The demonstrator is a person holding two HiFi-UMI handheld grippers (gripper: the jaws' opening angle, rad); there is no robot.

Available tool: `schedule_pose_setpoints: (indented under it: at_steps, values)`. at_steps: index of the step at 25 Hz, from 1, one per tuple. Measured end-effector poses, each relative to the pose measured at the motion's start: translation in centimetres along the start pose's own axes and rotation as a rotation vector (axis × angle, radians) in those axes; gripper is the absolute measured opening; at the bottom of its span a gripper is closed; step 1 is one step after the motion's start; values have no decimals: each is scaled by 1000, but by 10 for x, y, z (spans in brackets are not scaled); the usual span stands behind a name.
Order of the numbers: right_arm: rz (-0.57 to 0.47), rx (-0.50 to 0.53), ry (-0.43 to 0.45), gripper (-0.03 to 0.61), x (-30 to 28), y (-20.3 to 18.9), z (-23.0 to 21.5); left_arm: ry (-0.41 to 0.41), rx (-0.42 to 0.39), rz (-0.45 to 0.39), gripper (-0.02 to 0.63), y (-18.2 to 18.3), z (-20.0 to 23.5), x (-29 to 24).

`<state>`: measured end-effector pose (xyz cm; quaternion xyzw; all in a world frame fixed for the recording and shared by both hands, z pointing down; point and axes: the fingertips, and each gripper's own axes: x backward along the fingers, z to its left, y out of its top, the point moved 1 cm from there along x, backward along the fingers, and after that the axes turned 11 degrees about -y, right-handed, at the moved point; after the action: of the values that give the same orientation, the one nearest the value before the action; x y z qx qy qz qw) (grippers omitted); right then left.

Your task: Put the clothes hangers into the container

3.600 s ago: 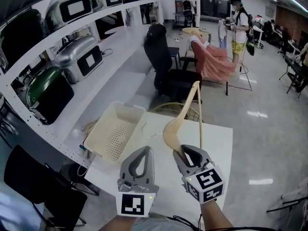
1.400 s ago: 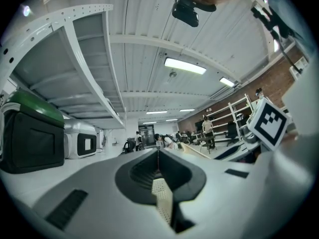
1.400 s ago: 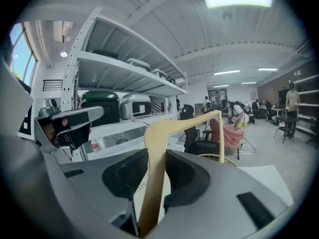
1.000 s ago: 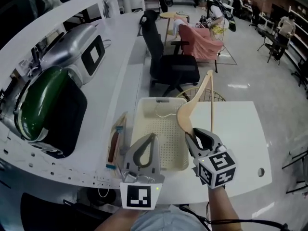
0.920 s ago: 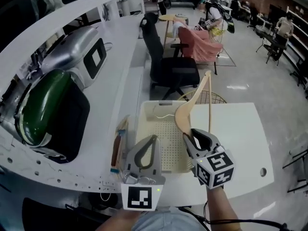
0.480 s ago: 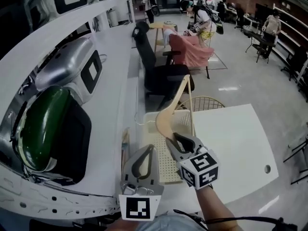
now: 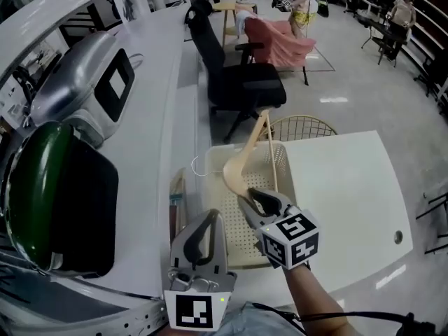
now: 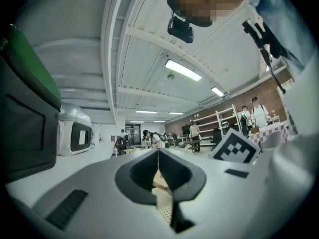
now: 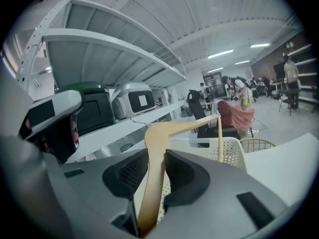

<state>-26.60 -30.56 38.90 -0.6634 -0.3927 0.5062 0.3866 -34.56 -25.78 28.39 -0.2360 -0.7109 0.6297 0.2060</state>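
Observation:
A pale wooden clothes hanger (image 7: 245, 154) slants over the cream perforated basket (image 7: 225, 219), its wire hook (image 7: 198, 168) reaching past the basket's left rim. My right gripper (image 7: 260, 203) is shut on the hanger's lower arm. In the right gripper view the hanger (image 9: 167, 133) runs up between the jaws of that gripper (image 9: 155, 176), with the basket (image 9: 230, 151) behind it. My left gripper (image 7: 211, 217) hovers at the basket's near left corner. In its own view its jaws meet in a thin line, so this gripper (image 8: 158, 156) is shut on nothing.
The basket stands on a white table (image 7: 343, 201). A long white counter at the left bears a green-lidded black appliance (image 7: 49, 187) and a silver one (image 7: 84, 75). A black office chair (image 7: 238, 75) and a gold wire frame (image 7: 301, 126) stand beyond the table.
My right gripper has carried the hanger left and down over the basket, and the hanger now leans lower. My left gripper has shifted along with it, still shut.

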Motion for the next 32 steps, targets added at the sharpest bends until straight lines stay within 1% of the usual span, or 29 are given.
schedule_pose_setpoints:
  at_steps: [3,7,12,17,18,19,20,26,29,32]
  values:
    - [-12,-1,3,117,-11,3,-7,8,9,7,12,-5,5,-5]
    - [15,-22,1,117,-27,-12,-14,22,21,18,12,-8,11,-9]
    - [41,41,-2,117,-45,-31,-15,30,22,38,12,-15,14,-12]
    - [97,39,7,120,-55,-55,-16,42,29,64,12,-23,17,-14]
    - [102,36,6,117,-56,-57,-17,44,29,66,14,-24,18,-14]
    - [105,35,5,89,-58,-59,-18,46,29,68,14,-25,18,-15]
    - [108,35,7,80,-58,-59,-18,48,29,71,14,-25,18,-16]
    - [104,34,43,80,-57,-60,-11,57,31,89,12,-30,17,-16]
    - [75,36,53,80,-47,-52,-7,64,27,85,12,-28,14,-14]
    - [27,44,62,80,-31,-35,-5,74,20,70,12,-21,8,-11]
